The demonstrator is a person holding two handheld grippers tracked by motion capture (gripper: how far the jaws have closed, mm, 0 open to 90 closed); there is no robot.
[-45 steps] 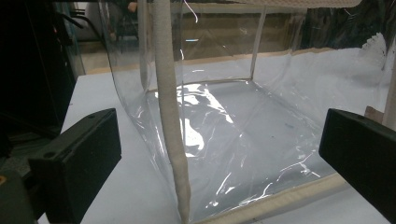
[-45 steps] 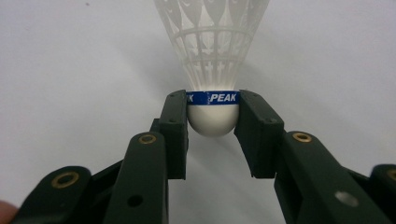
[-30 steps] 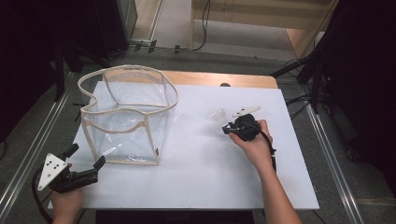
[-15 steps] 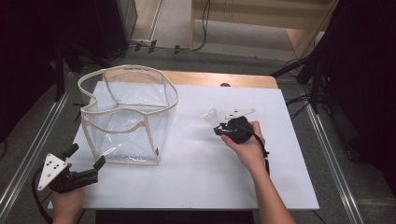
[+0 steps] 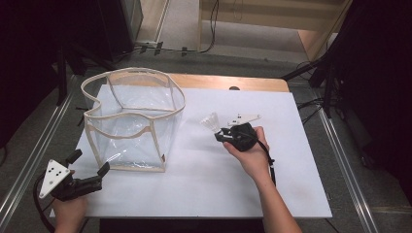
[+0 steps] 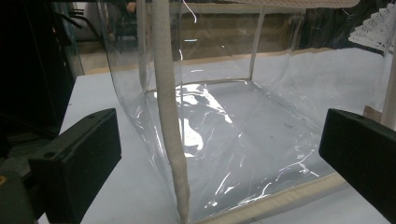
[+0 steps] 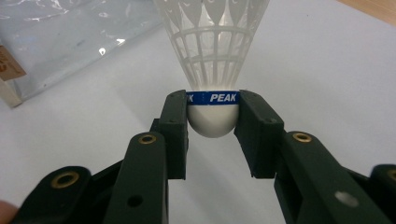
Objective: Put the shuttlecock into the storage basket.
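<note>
A white plastic shuttlecock (image 7: 212, 51) with a blue "PEAK" band is clamped by its rounded cork between the pads of my right gripper (image 7: 212, 116). From above, that shuttlecock (image 5: 211, 122) hangs just over the white table, right of a clear plastic bag (image 5: 131, 119) with cream fabric trim that stands open. My right gripper (image 5: 222, 134) points left toward the bag. Near the table's front left corner my left gripper (image 5: 88, 162) stands open, aimed at the bag's front corner; its own view looks through the transparent bag wall (image 6: 224, 140) between the wide jaws.
The white tabletop (image 5: 291, 160) has a wooden strip (image 5: 233, 81) along its far edge. Metal rails run down both sides of the table. Dark stands and cables sit on the floor beyond.
My right gripper has carried the shuttlecock leftward, closer to the bag. The left gripper has stayed where it was.
</note>
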